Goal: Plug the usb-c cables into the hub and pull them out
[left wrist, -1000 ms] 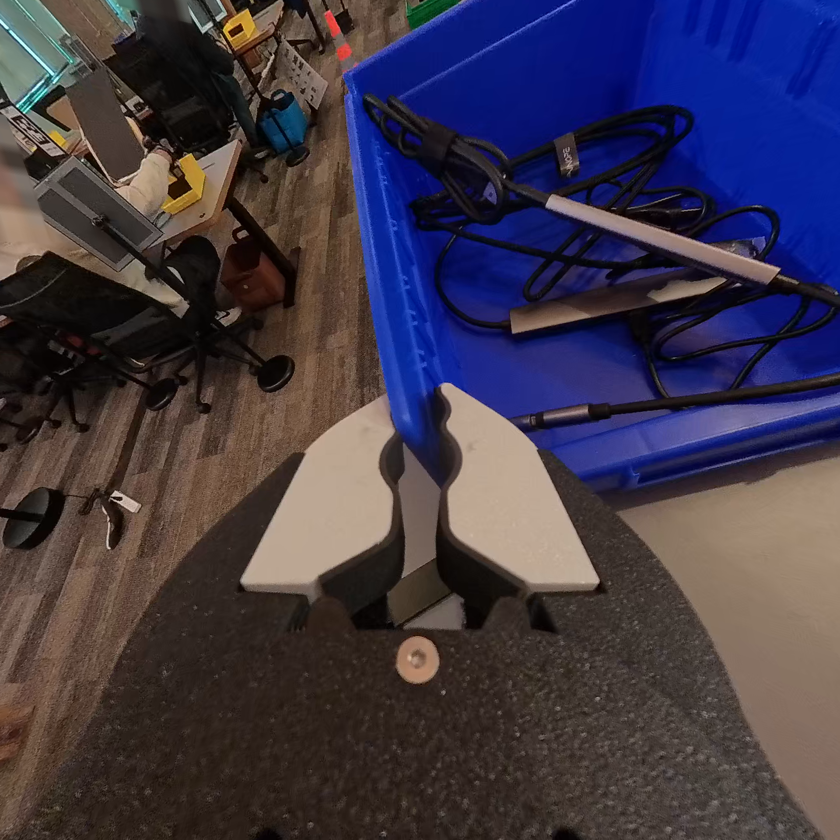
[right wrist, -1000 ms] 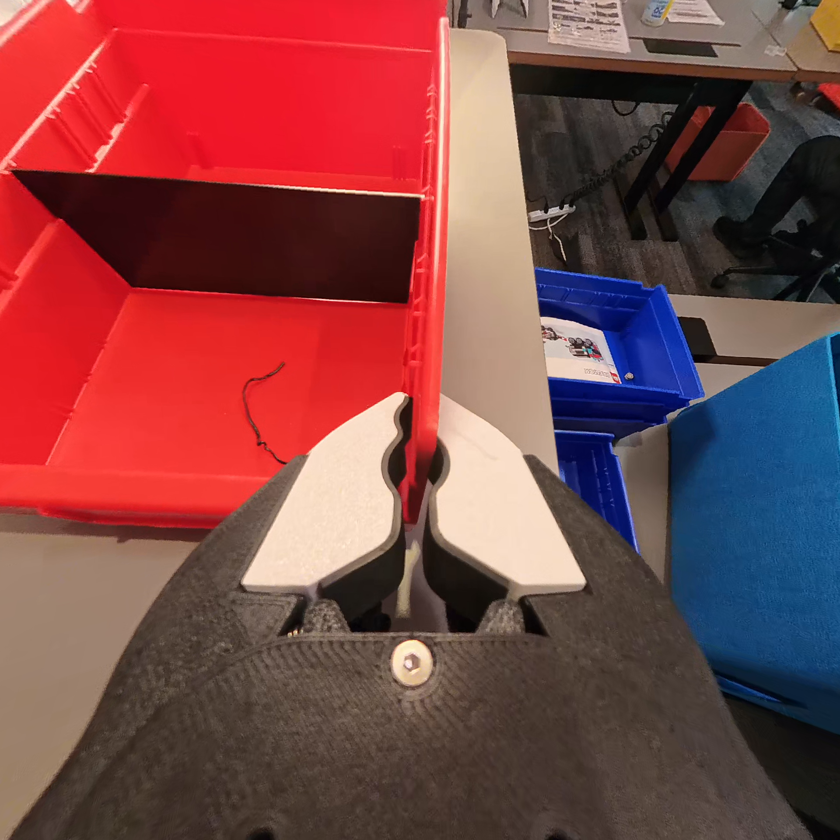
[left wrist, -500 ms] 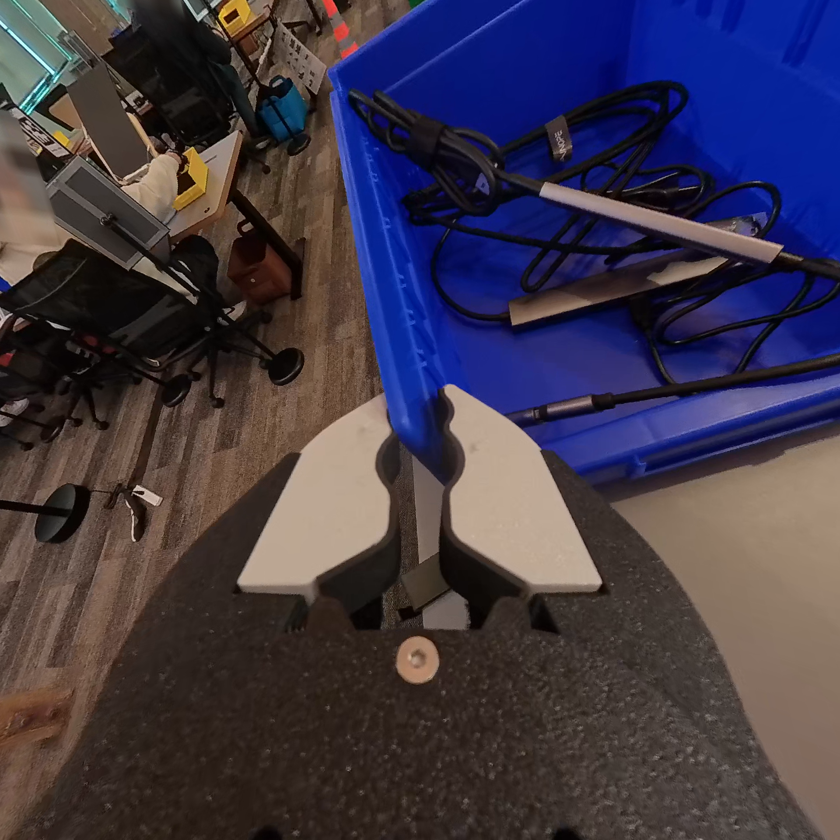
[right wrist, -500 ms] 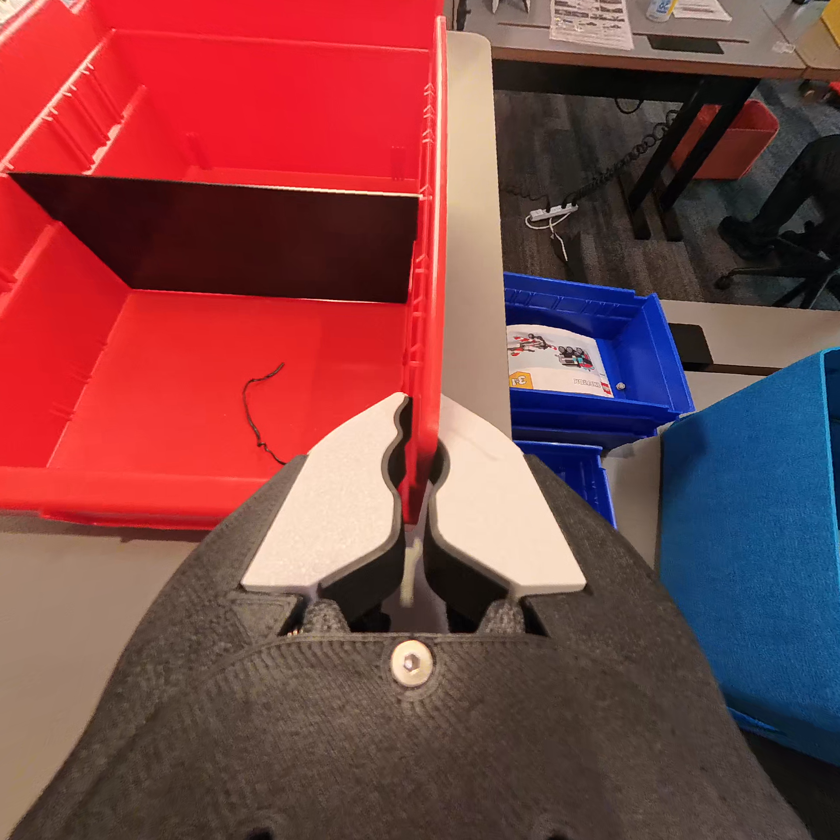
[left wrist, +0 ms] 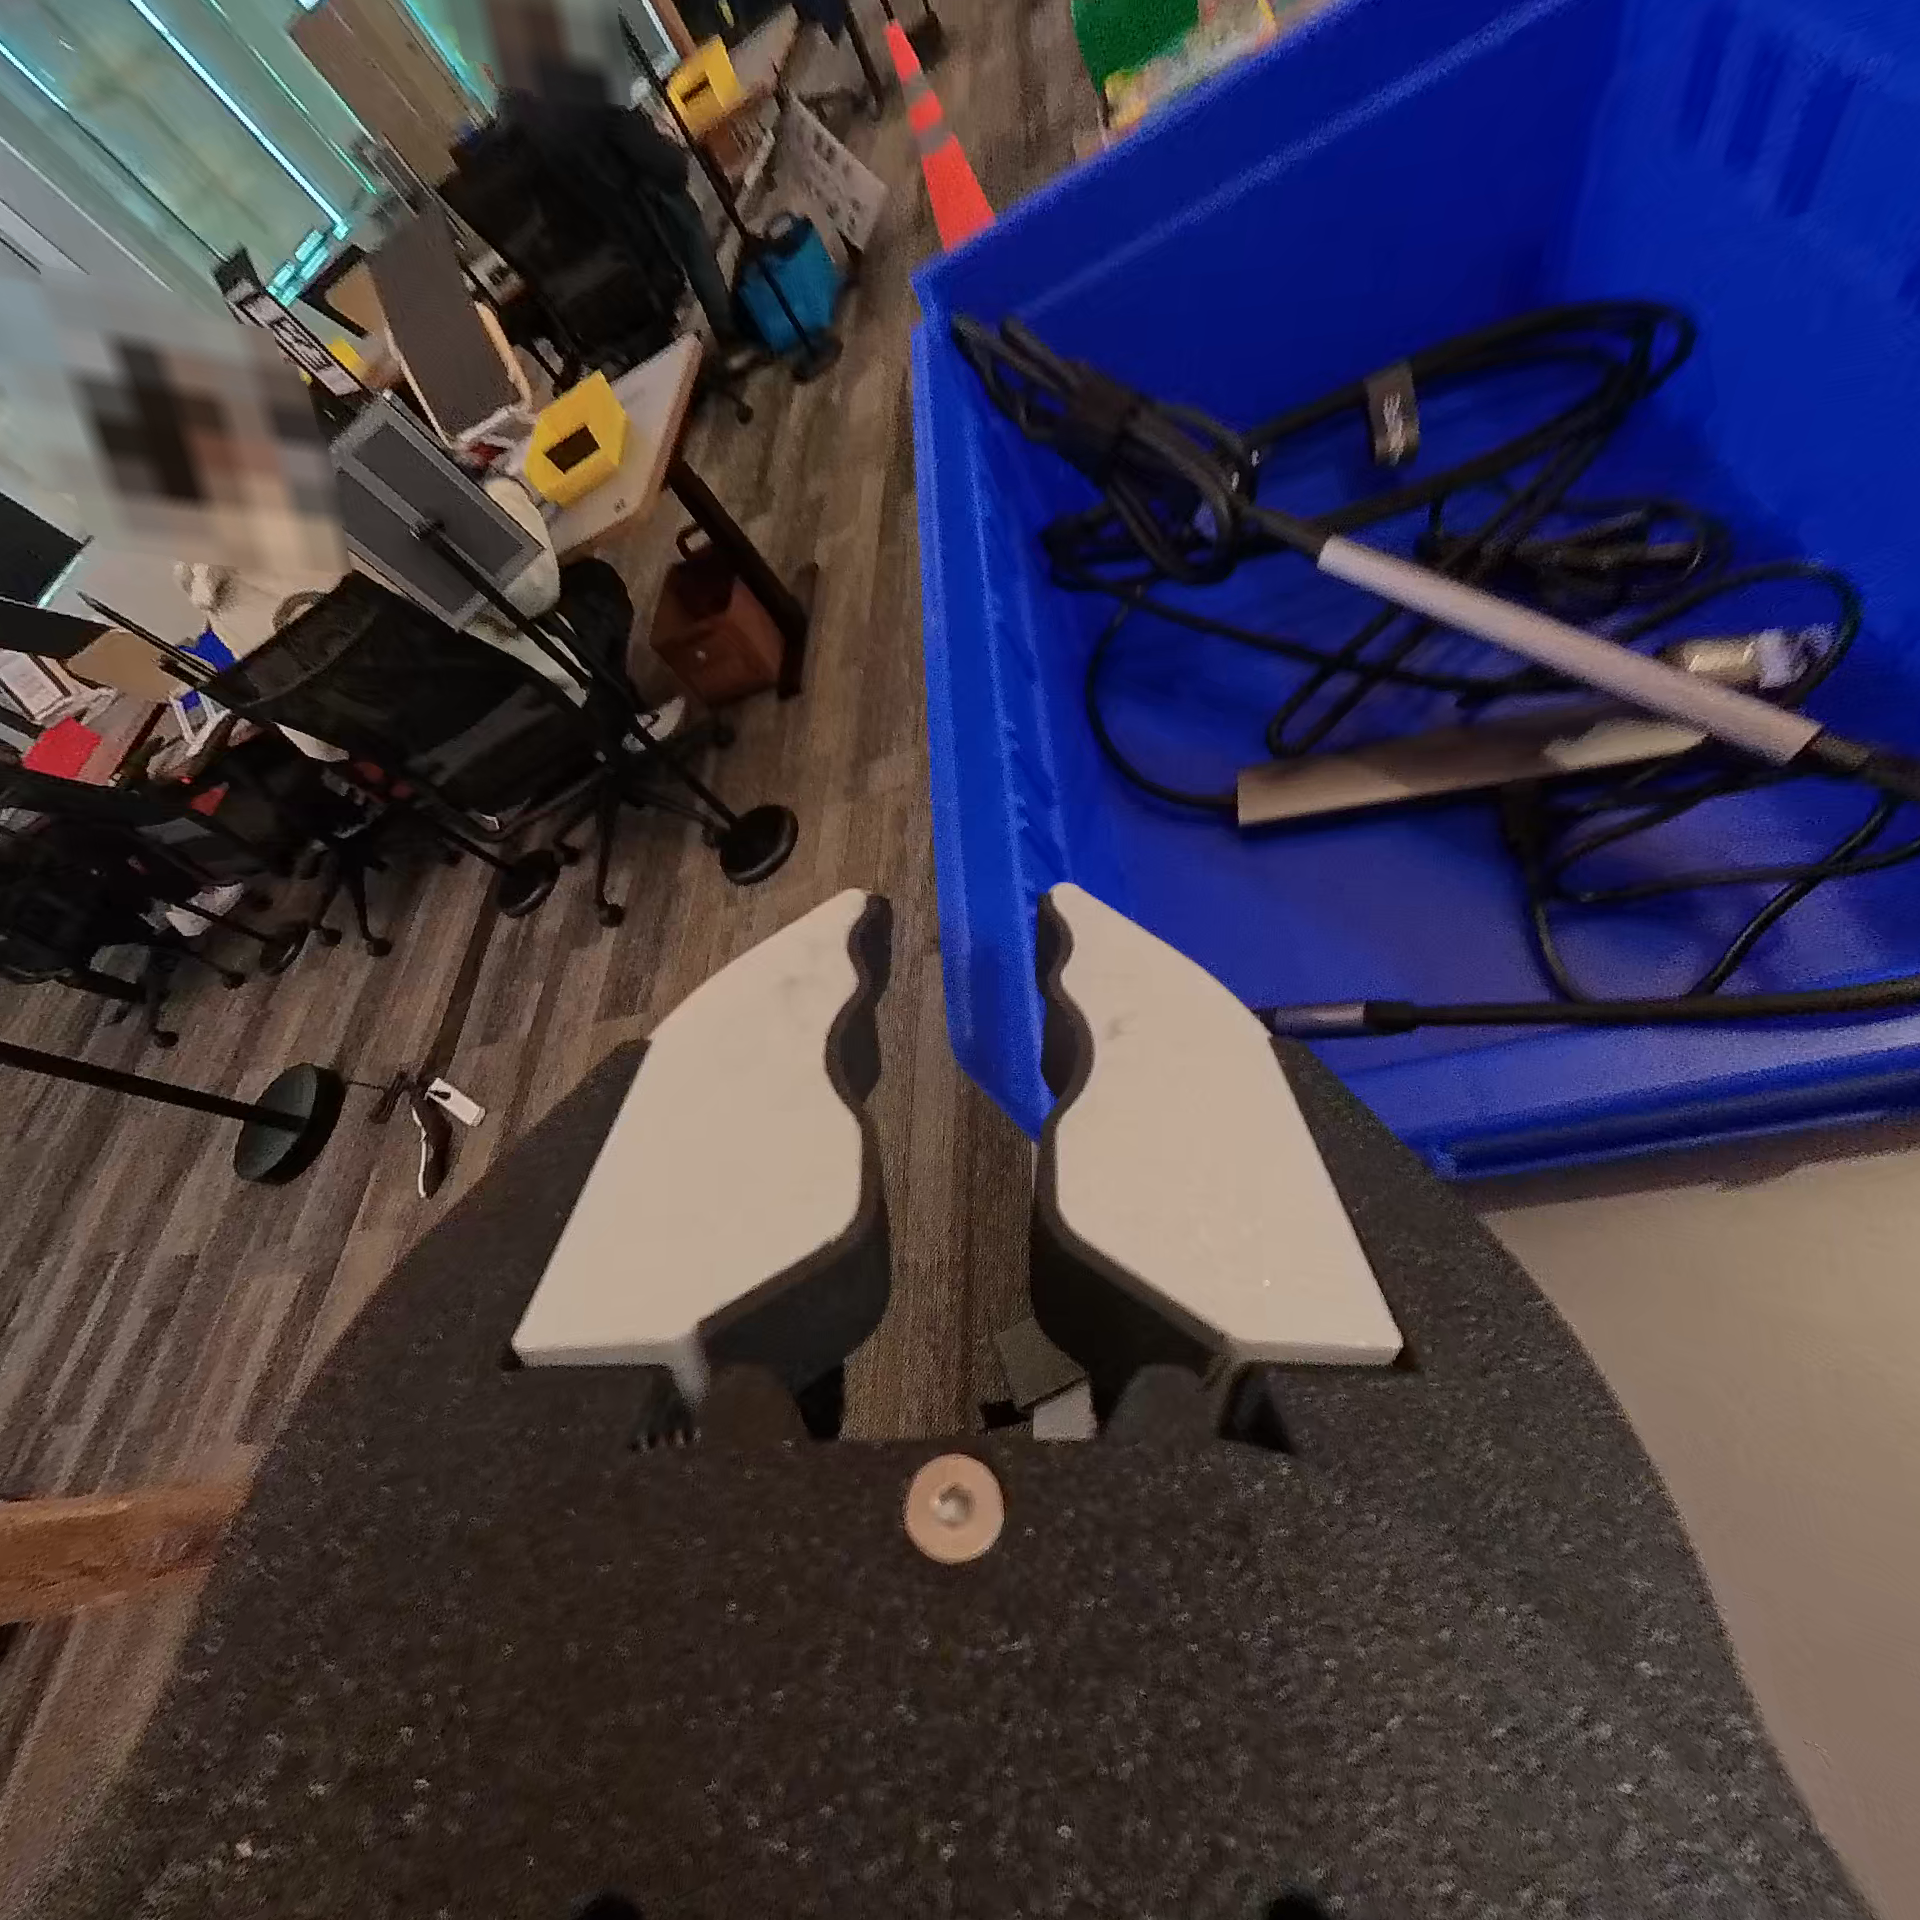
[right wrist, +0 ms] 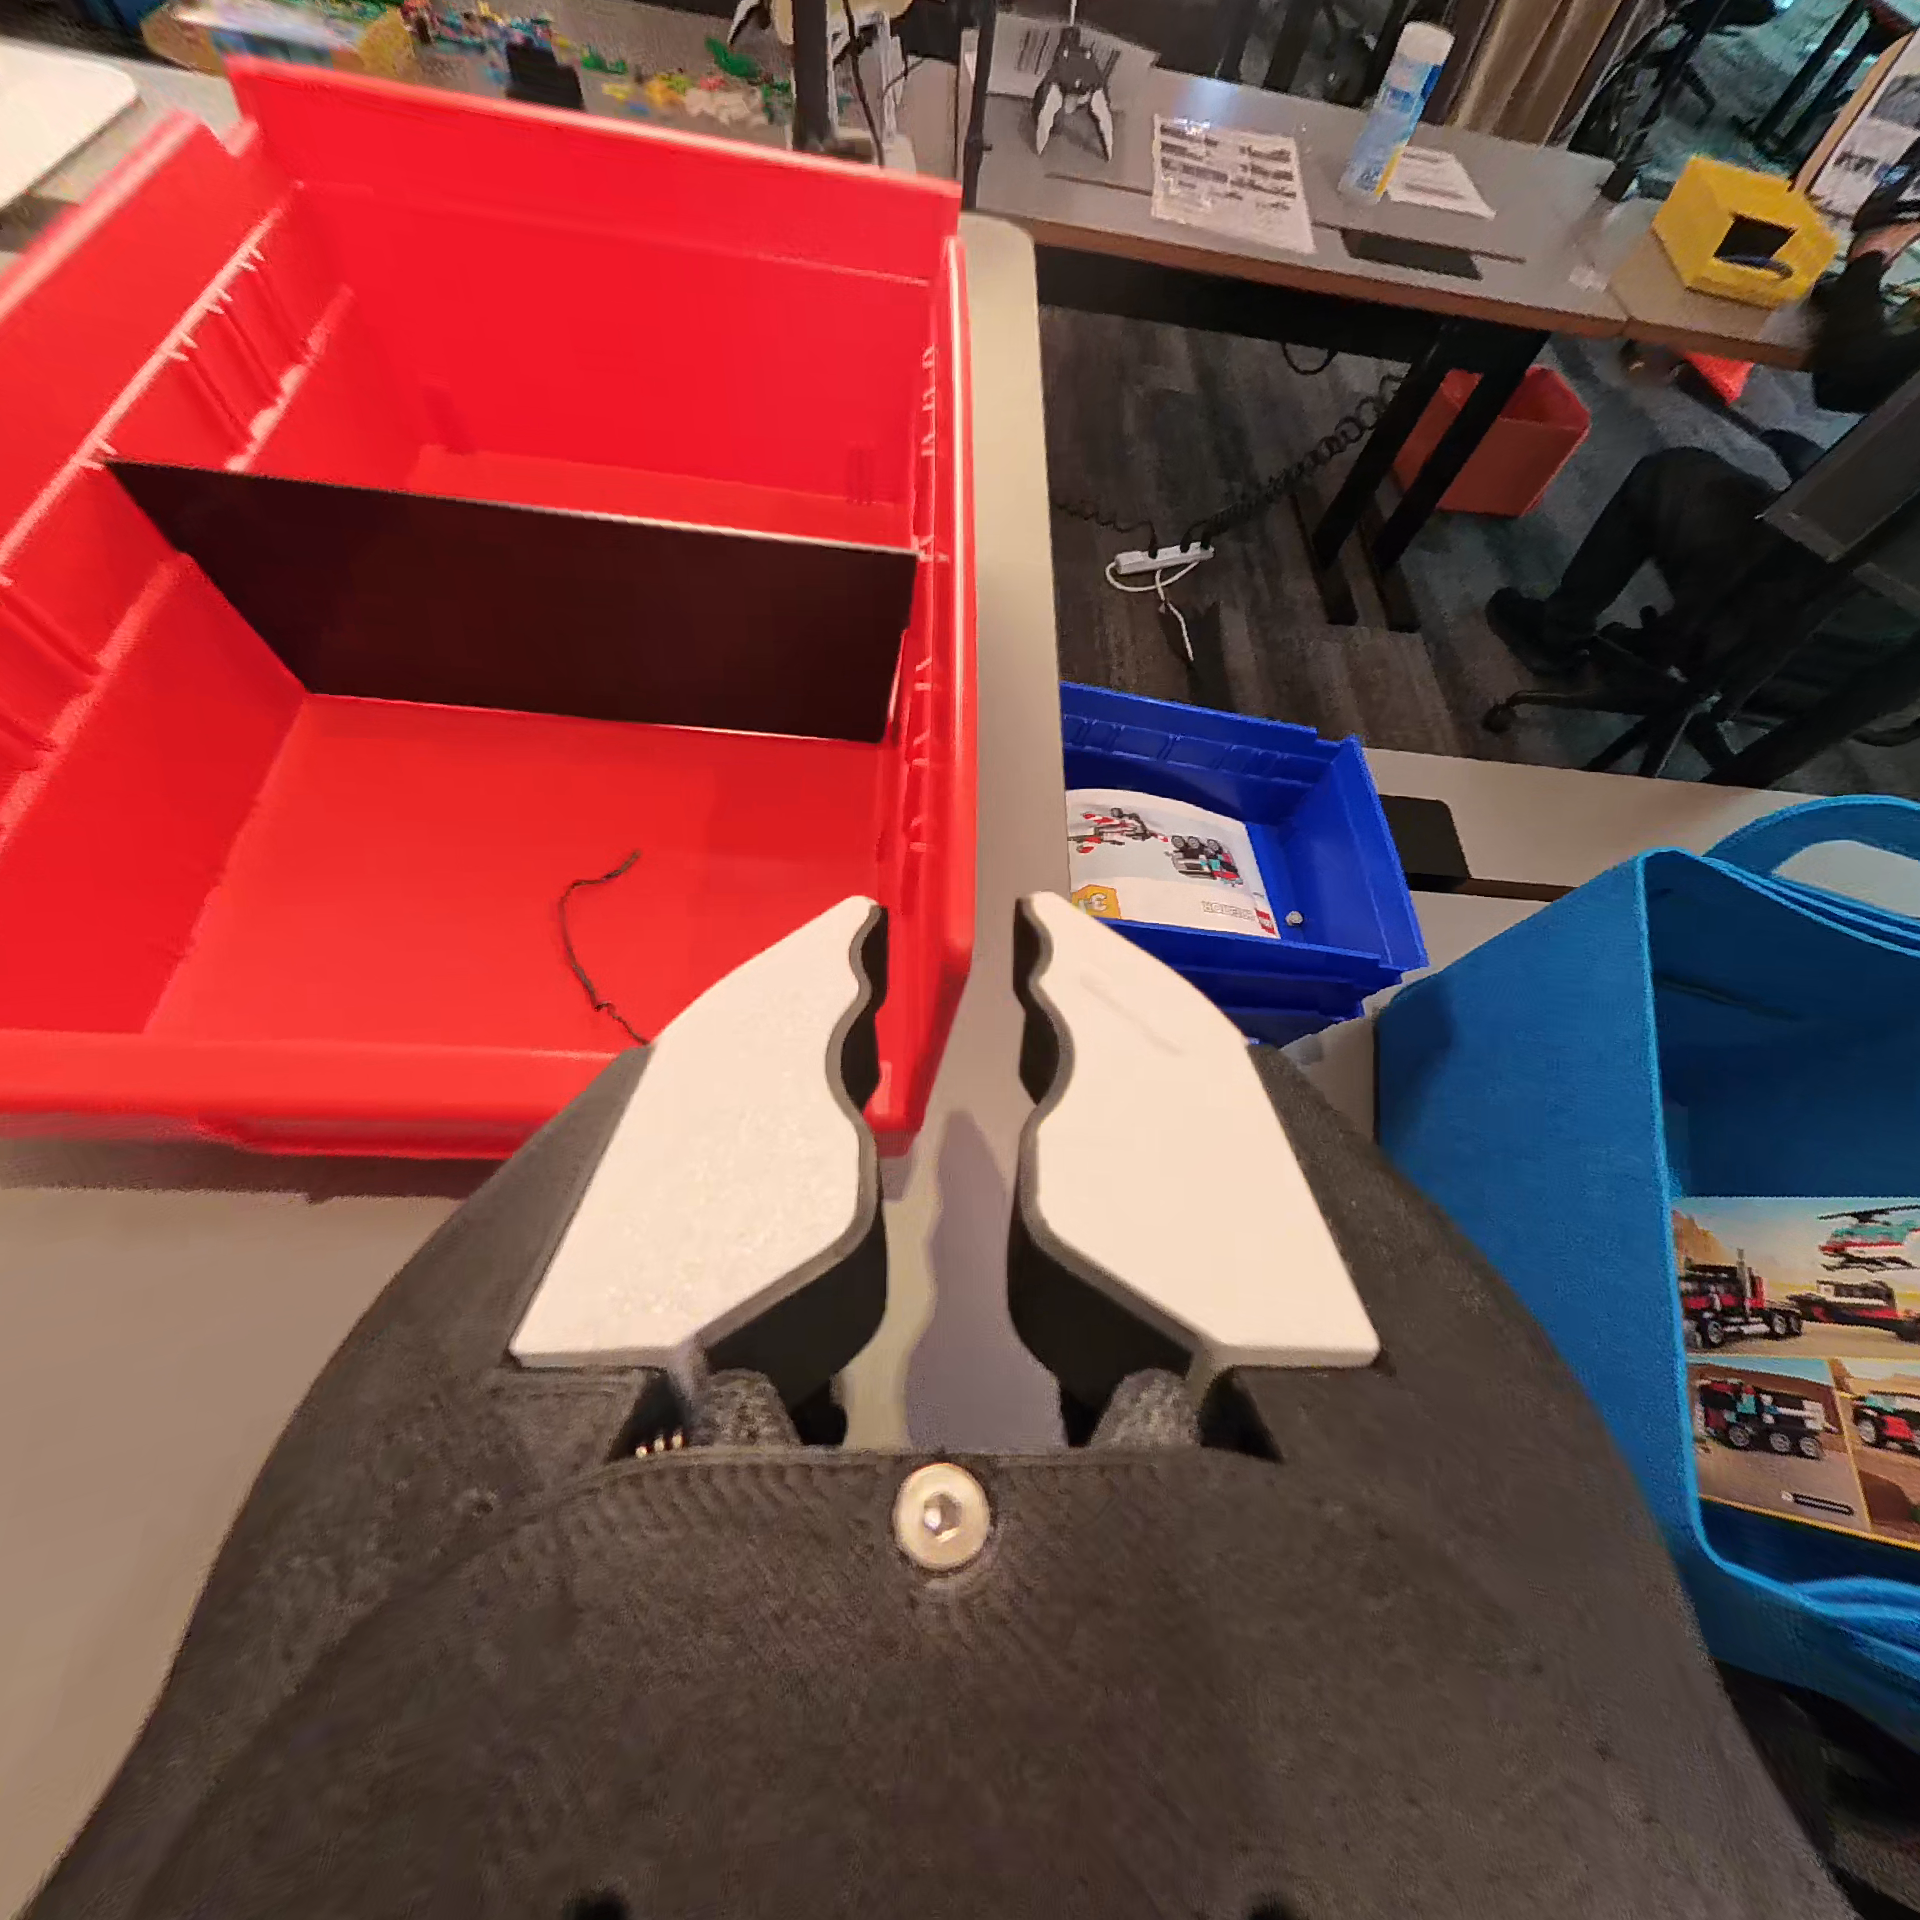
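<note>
In the left wrist view a large blue bin (left wrist: 997, 727) holds a tangle of black usb-c cables (left wrist: 1475, 520) and two grey hubs (left wrist: 1558, 649) (left wrist: 1455, 769). A cable plug (left wrist: 1320, 1018) lies at the bin's near wall. My left gripper (left wrist: 961, 914) is open, its fingers on either side of the bin's near left corner, not touching it. In the right wrist view my right gripper (right wrist: 948, 920) is open, its fingers on either side of the right wall of a red bin (right wrist: 951, 644). The red bin has a black divider (right wrist: 540, 603) and a thin black thread (right wrist: 592, 935).
The beige table (left wrist: 1714, 1403) carries both bins. Right of the red bin are a small blue bin with a booklet (right wrist: 1226, 831) and a blue felt basket (right wrist: 1621, 1195). Office chairs (left wrist: 416, 727), desks and an orange cone (left wrist: 951, 177) stand on the floor to the left.
Both grippers were shut on the bin walls, left on the blue bin's corner, right on the red bin's wall. Both have opened, let go and risen slightly.
</note>
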A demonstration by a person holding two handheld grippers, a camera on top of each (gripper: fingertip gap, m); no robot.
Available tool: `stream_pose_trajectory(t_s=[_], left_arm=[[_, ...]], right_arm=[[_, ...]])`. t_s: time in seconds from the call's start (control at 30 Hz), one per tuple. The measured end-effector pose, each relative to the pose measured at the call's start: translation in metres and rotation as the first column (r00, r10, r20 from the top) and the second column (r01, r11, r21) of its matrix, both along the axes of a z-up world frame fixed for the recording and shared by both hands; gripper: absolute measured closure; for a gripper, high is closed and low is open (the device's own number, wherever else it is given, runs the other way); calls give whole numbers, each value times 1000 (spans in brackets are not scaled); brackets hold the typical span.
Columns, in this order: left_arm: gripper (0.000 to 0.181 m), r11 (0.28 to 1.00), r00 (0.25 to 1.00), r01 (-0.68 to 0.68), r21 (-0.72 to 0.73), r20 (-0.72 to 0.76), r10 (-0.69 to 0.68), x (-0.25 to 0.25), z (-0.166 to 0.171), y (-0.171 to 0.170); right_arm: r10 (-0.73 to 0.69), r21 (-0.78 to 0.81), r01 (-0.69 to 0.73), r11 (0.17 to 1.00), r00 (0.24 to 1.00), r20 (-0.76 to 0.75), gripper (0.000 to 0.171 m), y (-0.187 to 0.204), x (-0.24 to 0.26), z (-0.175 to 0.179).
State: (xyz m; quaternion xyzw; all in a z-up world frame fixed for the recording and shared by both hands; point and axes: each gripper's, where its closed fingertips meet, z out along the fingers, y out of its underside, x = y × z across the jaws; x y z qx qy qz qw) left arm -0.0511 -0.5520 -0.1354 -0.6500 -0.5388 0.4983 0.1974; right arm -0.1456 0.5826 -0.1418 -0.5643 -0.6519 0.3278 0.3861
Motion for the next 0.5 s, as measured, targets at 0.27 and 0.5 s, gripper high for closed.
stream_pose_trajectory(t_s=[0.27,0.5], left_arm=[[154,985,985,175,13,0,-175,-3,31,69],[156,931,961,271,245,-5,-278,-44,18,124]], right_arm=[[370,-4,-370,929,926,72,148,-136,58,7],[585,-54,-587,808,788,191,146,-275,74,-75]])
